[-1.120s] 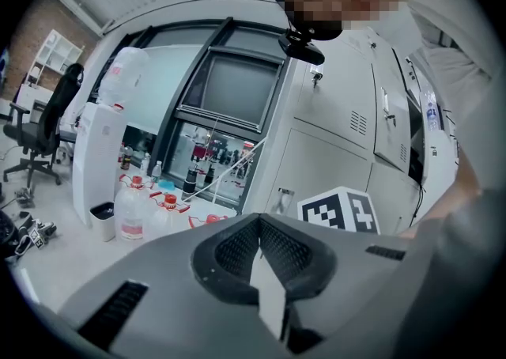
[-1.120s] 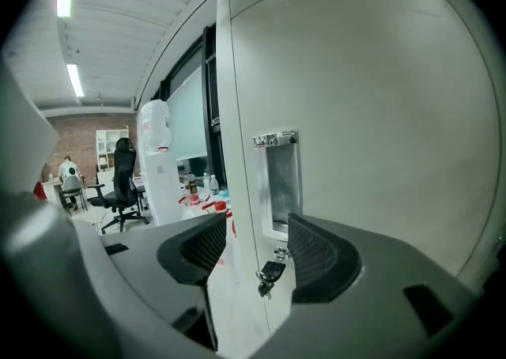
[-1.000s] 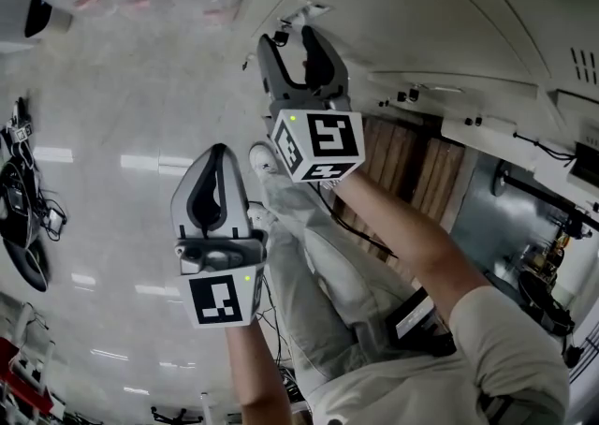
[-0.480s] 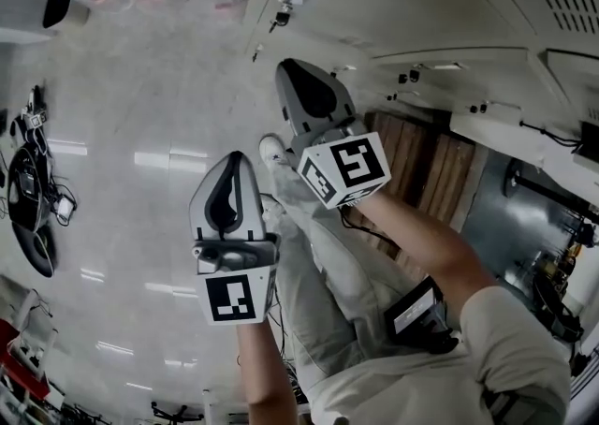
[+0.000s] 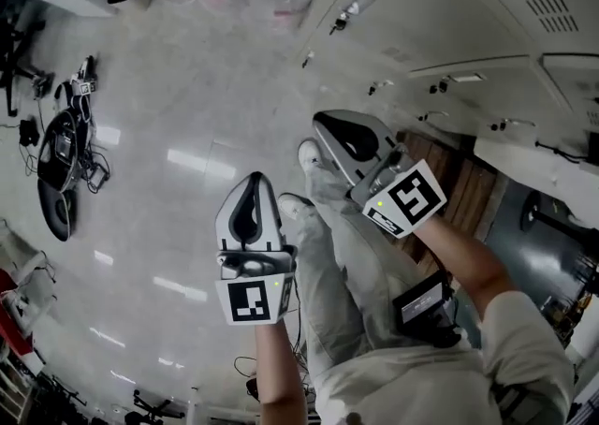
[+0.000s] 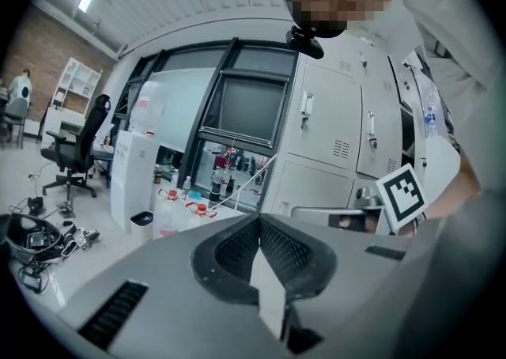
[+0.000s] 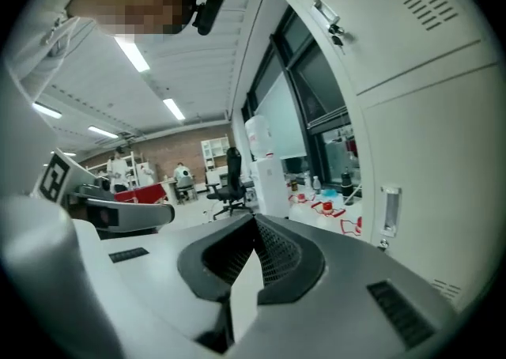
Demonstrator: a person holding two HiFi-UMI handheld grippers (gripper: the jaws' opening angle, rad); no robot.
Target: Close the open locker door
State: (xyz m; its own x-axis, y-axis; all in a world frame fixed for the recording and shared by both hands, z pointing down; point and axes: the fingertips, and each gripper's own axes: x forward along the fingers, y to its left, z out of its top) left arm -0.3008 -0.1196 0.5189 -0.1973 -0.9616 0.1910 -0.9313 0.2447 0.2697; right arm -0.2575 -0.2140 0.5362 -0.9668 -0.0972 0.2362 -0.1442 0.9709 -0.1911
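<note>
Right claw (image 7: 254,221) jaws closing, tips meeting with nothing between, grey locker doors (image 7: 419,136) at right, office chair (image 7: 232,183) beyond

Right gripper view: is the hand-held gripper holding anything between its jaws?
No, the right hand-held gripper has its jaws pressed together at the tips, with nothing between them.

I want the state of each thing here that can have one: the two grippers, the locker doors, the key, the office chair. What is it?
Left gripper, shut, nothing between the jaws.
Right gripper, shut, nothing between the jaws.
Upper locker door, looks closed, flush with its frame.
Lower locker door, looks closed.
Key, in the upper door's lock.
Office chair, upright, nobody on it.
</note>
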